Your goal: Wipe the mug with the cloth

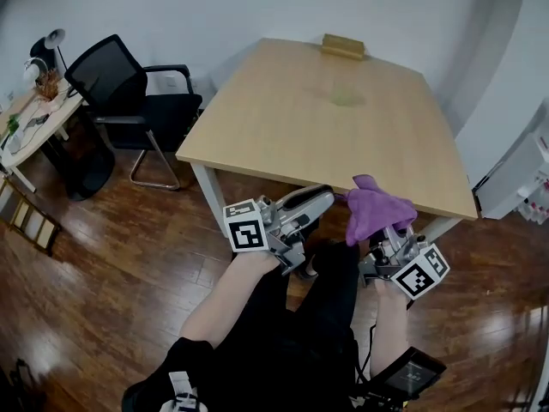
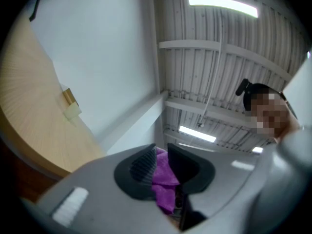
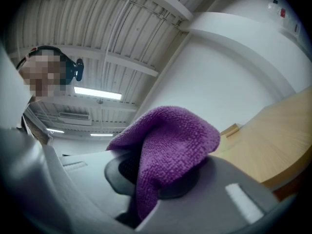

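1. Two grippers are held close to the person's body, over the wooden floor (image 1: 111,256). The right gripper (image 1: 388,234) is clamped on the purple cloth (image 1: 374,209), which drapes over its jaws. The left gripper (image 1: 324,198) pinches a corner of the same cloth.
2. Just beyond them runs the near edge of the table (image 1: 292,127).
3. Far across the tabletop lie a pale green object (image 1: 346,97), too indistinct to identify, and a wooden block (image 1: 343,46).
4. At the table's left stands an office chair (image 1: 129,93).

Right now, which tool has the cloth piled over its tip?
The right tool: the purple cloth bunches up over its tip in a big fold. The left tool only pinches a thin strip of it between its jaws.
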`<state>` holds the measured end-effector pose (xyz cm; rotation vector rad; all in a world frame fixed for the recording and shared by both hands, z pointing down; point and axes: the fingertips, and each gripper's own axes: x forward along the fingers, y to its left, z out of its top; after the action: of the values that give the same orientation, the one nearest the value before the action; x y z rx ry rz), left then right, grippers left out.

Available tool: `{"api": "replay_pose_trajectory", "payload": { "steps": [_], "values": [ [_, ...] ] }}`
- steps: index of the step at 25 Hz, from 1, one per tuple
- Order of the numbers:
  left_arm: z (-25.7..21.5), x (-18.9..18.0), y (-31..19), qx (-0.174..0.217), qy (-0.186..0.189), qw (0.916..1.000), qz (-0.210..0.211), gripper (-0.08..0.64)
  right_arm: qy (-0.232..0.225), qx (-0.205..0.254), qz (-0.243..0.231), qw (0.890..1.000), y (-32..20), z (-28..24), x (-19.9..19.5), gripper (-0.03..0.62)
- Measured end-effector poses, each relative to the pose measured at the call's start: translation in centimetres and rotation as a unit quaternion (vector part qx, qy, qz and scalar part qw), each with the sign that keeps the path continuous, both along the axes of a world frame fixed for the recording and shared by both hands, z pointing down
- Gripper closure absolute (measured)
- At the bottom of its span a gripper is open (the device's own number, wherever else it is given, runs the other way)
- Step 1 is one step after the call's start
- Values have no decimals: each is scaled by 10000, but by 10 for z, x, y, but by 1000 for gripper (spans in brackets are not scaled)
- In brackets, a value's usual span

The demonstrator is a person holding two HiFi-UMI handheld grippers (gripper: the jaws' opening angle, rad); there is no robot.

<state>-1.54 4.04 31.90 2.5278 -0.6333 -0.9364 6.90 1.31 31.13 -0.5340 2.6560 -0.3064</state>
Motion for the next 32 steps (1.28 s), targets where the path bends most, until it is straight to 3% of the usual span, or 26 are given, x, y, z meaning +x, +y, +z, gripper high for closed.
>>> {"api": "replay_pose_trajectory", "payload": {
  "steps": [7, 12, 14, 17, 20, 25, 32],
  "values": [
    [-1, 20, 55, -71, -413, 9990, -161, 518, 189, 93, 13, 9998, 62, 3, 0, 557],
    [0, 22, 92, -73, -539, 9983, -208, 535, -438, -463, -495, 9967, 97, 6, 4, 557],
    [0, 23, 107, -74, -527, 9984, -214, 535, -815, -838, -886, 9892, 113, 8, 3, 557],
    [1, 25, 117, -77, -541, 9983, -192, 537, -1376, -1562, -1442, 9674, 122, 14, 0, 557],
    [-1, 28, 125, -61, -600, 9981, -148, 537, -1523, -1992, -1665, 9536, 127, 21, -5, 557],
    [0, 28, 127, -120, -659, 9976, -167, 537, -1490, -2094, -1722, 9509, 130, 24, -8, 557],
    [1, 29, 124, -270, -502, 9984, -66, 541, -1391, -1951, -1710, 9557, 133, 23, -11, 557]
  ]
}}
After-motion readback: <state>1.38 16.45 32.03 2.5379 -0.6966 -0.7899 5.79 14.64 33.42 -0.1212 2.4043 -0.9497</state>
